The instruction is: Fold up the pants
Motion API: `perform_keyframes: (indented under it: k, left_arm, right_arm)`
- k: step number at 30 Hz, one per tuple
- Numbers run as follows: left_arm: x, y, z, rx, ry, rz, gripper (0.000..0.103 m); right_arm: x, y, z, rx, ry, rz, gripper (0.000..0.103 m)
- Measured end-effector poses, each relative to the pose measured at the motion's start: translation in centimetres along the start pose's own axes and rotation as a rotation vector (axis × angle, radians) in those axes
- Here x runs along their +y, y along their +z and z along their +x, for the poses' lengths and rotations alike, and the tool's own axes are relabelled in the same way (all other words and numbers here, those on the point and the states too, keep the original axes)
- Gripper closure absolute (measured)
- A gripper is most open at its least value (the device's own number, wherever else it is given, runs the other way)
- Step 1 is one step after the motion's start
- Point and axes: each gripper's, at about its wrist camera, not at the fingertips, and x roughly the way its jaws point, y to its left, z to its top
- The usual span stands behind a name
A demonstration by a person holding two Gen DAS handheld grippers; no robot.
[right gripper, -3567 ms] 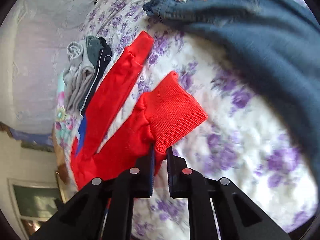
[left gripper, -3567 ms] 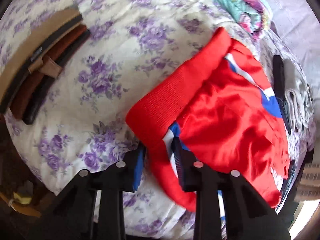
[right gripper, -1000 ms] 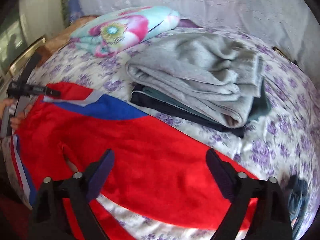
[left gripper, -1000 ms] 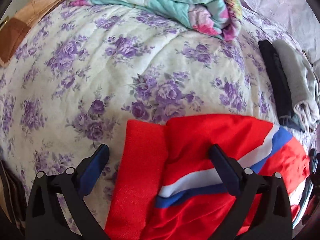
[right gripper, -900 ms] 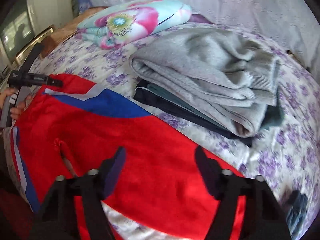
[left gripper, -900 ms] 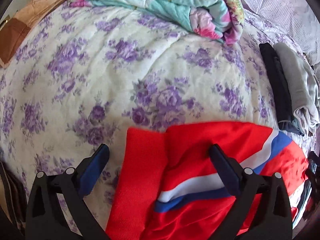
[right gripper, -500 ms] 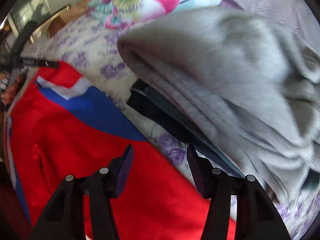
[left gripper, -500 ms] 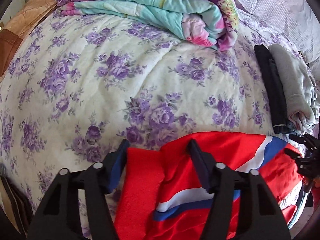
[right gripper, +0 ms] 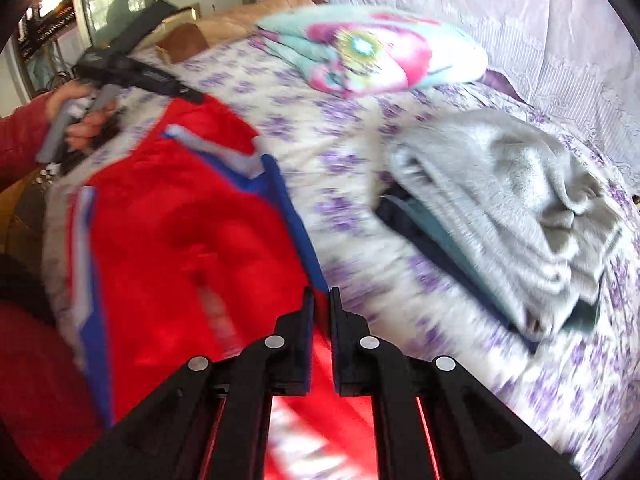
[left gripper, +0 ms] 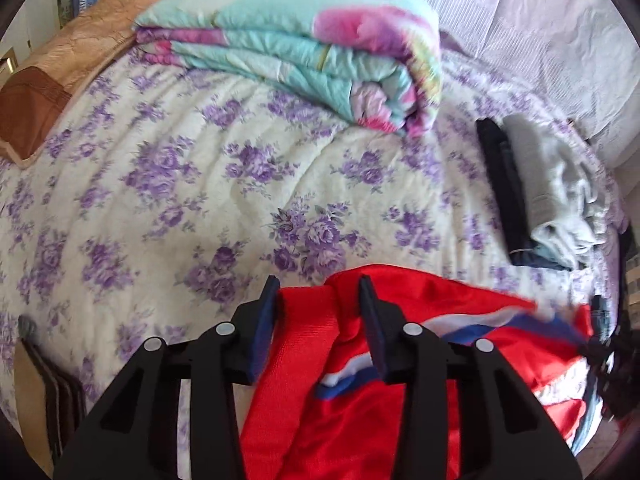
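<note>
The red pants with blue and white side stripes lie folded on the floral bedspread. My left gripper is partly open, its jaws either side of the red ribbed waistband corner. My right gripper is shut on the blue-striped edge of the pants. The left gripper and the hand that holds it show at the upper left of the right wrist view.
A folded turquoise and pink quilt lies at the back of the bed. A stack of folded grey and dark clothes lies right of the pants; it also shows in the left wrist view. A white curtain hangs behind.
Both grippers were wide open over the pants. The left jaws have narrowed around the waistband corner. The right gripper has closed on the striped edge, and the view is blurred with motion.
</note>
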Motion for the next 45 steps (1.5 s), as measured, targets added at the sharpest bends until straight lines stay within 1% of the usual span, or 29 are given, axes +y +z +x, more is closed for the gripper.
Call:
perform_keyframes:
  k: [3, 5, 7, 10, 13, 14, 16, 17, 18, 19, 20, 21, 23, 25, 27, 28, 29, 31, 32, 33, 34, 35, 36, 37, 39, 40, 42, 44, 45]
  left_arm:
    - [0.8, -1.4, -2.2, -0.028, -0.033, -0.016, 0.063]
    - [1.3, -3.1, -3.7, -0.035, -0.039, -0.018, 0.063]
    - [1.7, -4.6, -4.6, -0.034, -0.036, -0.017, 0.063]
    - [2.7, -7.2, -5.8, -0.028, 0.012, -0.027, 0.064]
    - [5.1, -9.8, -6.5, 0.000, 0.000, -0.103, 0.064]
    - [6.0, -10.6, -6.5, 0.016, -0.012, -0.135, 0.065]
    - [7.2, -11.9, -6.5, 0.048, -0.101, -0.216, 0.065]
    - [7.3, -12.2, -6.6, 0.054, -0.132, -0.242, 0.065]
    - [7.1, -12.3, -6.8, 0.056, -0.172, -0.269, 0.063]
    - [6.8, -12.2, -6.9, 0.053, -0.189, -0.279, 0.061]
    - [6.1, -11.8, -7.0, 0.049, -0.215, -0.289, 0.050]
    - [5.5, -11.4, -7.1, 0.045, -0.229, -0.293, 0.036]
    - [4.0, -10.3, -7.2, 0.033, -0.237, -0.296, 0.024]
    - [2.7, -8.6, -6.9, 0.025, -0.262, -0.321, 0.024]
    - [2.1, -7.3, -6.5, 0.031, -0.264, -0.361, 0.023]
    - [1.8, -6.6, -6.1, 0.047, -0.239, -0.382, 0.022]
    - [1.6, -6.0, -5.4, 0.078, -0.193, -0.387, 0.020]
    - [1.4, -5.3, -3.8, 0.136, -0.081, -0.374, 0.026]
    - [1.8, -5.5, -3.3, 0.146, -0.065, -0.386, 0.045]
    - [2.3, -5.8, -3.0, 0.160, -0.086, -0.402, 0.073]
    - [3.0, -6.5, -2.8, 0.175, -0.141, -0.427, 0.083]
    - [3.6, -7.2, -3.1, 0.169, -0.170, -0.443, 0.087]
    - [3.9, -7.6, -3.5, 0.156, -0.174, -0.442, 0.088]
    - [4.2, -8.3, -4.2, 0.137, -0.171, -0.424, 0.088]
    - [4.5, -9.4, -5.7, 0.106, -0.186, -0.382, 0.088]
    - [4.8, -10.1, -6.5, 0.108, -0.192, -0.359, 0.088]
    - [5.5, -11.5, -7.1, 0.135, -0.188, -0.337, 0.088]
    - [6.7, -13.6, -6.9, 0.177, -0.179, -0.363, 0.088]
    - [7.4, -14.9, -6.5, 0.206, -0.171, -0.381, 0.088]
  right_arm:
    - [2.7, -2.4, -1.9, -0.003, 0.026, 0.026, 0.096]
    - [4.2, -3.8, -2.4, 0.002, 0.053, 0.049, 0.096]
    - [5.5, -4.9, -2.8, 0.011, 0.076, 0.065, 0.096]
    - [7.0, -6.3, -3.1, 0.029, 0.108, 0.097, 0.096]
    - [8.2, -7.6, -3.5, 0.042, 0.127, 0.112, 0.096]
    - [8.6, -8.0, -3.5, 0.050, 0.132, 0.111, 0.096]
    - [9.2, -8.5, -3.6, 0.057, 0.132, 0.106, 0.096]
    - [9.3, -8.6, -3.5, 0.060, 0.134, 0.110, 0.096]
    - [9.4, -8.7, -3.4, 0.062, 0.137, 0.114, 0.096]
    - [9.5, -8.7, -3.5, 0.060, 0.136, 0.114, 0.096]
    - [9.6, -8.7, -3.5, 0.060, 0.134, 0.111, 0.096]
    - [9.6, -8.6, -3.5, 0.060, 0.132, 0.104, 0.096]
    - [9.7, -8.7, -3.6, 0.061, 0.132, 0.099, 0.096]
    - [9.7, -8.7, -3.5, 0.065, 0.134, 0.097, 0.096]
    - [9.8, -8.8, -3.5, 0.065, 0.131, 0.092, 0.096]
    - [9.9, -8.8, -3.5, 0.064, 0.132, 0.091, 0.096]
    - [9.9, -8.8, -3.5, 0.063, 0.131, 0.090, 0.096]
    - [10.0, -8.9, -3.7, 0.058, 0.130, 0.089, 0.096]
    - [10.0, -9.0, -3.8, 0.057, 0.129, 0.089, 0.096]
    - [10.0, -9.0, -3.9, 0.054, 0.129, 0.090, 0.096]
    - [9.9, -9.0, -4.0, 0.051, 0.131, 0.091, 0.096]
    - [9.9, -9.0, -4.2, 0.047, 0.134, 0.092, 0.096]
    - [9.9, -9.0, -4.4, 0.039, 0.142, 0.089, 0.096]
    - [10.0, -9.0, -4.7, 0.033, 0.159, 0.086, 0.096]
    - [10.3, -9.1, -5.3, 0.033, 0.217, 0.078, 0.101]
    - [10.5, -9.2, -5.5, 0.042, 0.237, 0.074, 0.101]
    - [10.8, -9.9, -5.2, 0.076, 0.263, 0.070, 0.101]
    - [11.0, -10.7, -4.4, 0.102, 0.257, 0.077, 0.101]
    - [10.9, -11.0, -4.1, 0.097, 0.241, 0.089, 0.101]
